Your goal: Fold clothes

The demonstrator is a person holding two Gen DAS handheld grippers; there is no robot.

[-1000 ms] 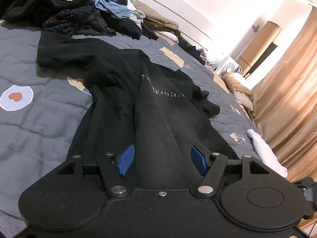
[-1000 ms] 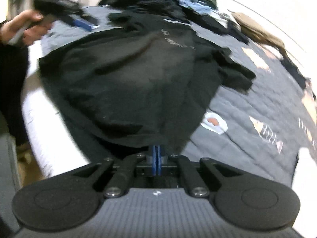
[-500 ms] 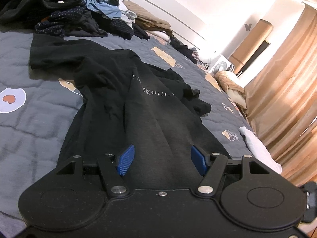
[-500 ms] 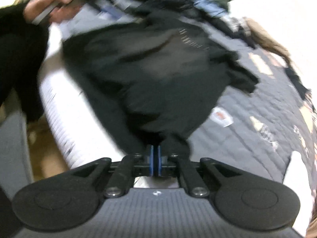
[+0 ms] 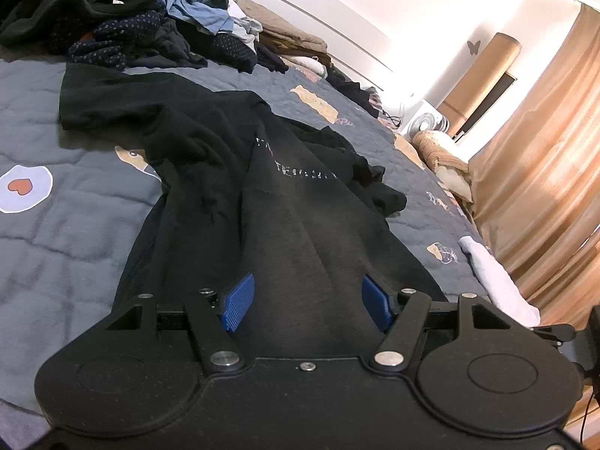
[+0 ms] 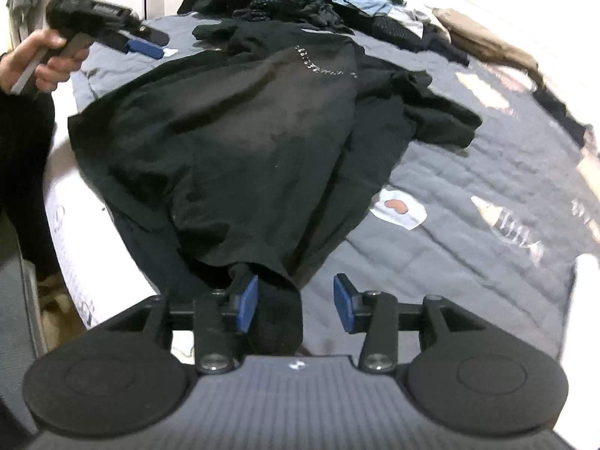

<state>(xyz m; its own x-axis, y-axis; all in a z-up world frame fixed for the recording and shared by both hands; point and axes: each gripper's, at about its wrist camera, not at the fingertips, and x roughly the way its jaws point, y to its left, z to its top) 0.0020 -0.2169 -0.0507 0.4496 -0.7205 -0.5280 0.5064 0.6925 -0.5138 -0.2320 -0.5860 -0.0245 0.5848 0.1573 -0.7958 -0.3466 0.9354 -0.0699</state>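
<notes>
black t-shirt (image 6: pixel 232 142) spread front-up on bed (image 6: pixel 468 195), hem end hanging toward mattress edge, laundry pile (image 5: pixel 142 26) behind it. Our right hand-held gripper (image 6: pixel 296 302) opening now, hem bunch loose between jaws, touching left pad only. Left hand-held gripper (image 5: pixel 307 302) roughly half open over shirt body, gripping nothing. Imo we should drop hem cleanly, flatten wrinkles, straighten bunched right sleeve before first fold.

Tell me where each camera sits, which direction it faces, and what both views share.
Left wrist: on the left gripper, jaws open, facing along the black T-shirt toward the clothes pile.
Right wrist: on the right gripper, jaws opening around the shirt's hem; shows the left hand.
Shared: shirt, pile, grey quilt.
</notes>
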